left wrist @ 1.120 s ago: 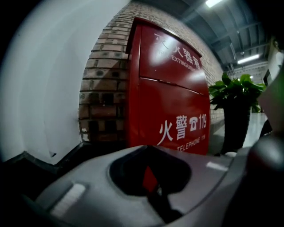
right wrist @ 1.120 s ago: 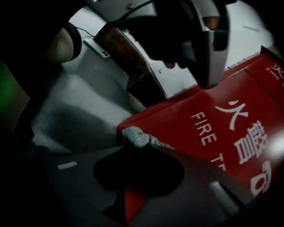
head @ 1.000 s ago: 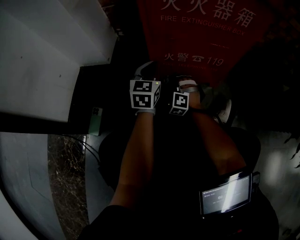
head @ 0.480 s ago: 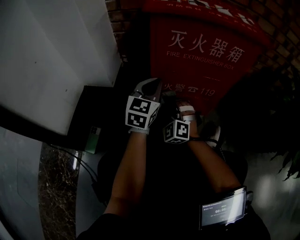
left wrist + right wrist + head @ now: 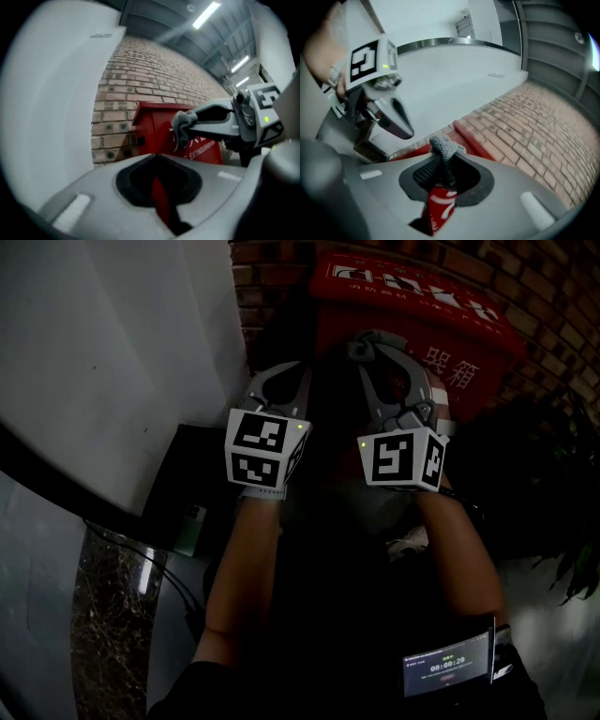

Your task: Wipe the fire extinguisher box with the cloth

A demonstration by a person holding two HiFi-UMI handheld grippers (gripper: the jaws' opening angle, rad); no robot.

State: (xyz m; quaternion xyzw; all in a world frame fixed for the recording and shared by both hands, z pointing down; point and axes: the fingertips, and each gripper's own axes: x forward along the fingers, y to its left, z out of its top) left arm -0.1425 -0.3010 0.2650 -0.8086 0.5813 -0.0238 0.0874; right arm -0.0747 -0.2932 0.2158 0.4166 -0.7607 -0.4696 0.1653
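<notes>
The right gripper (image 5: 444,157) pinches the grey cloth (image 5: 444,145) in front of the red fire extinguisher box (image 5: 473,329), while the left gripper (image 5: 154,158) keeps its fingers pressed together.

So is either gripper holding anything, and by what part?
The right gripper pinches the grey cloth at a bunched fold; the left gripper is shut on nothing.

fire extinguisher box (image 5: 480,334): red, white lettering | cloth (image 5: 444,146): grey | brick wall (image 5: 140,70): brown
</notes>
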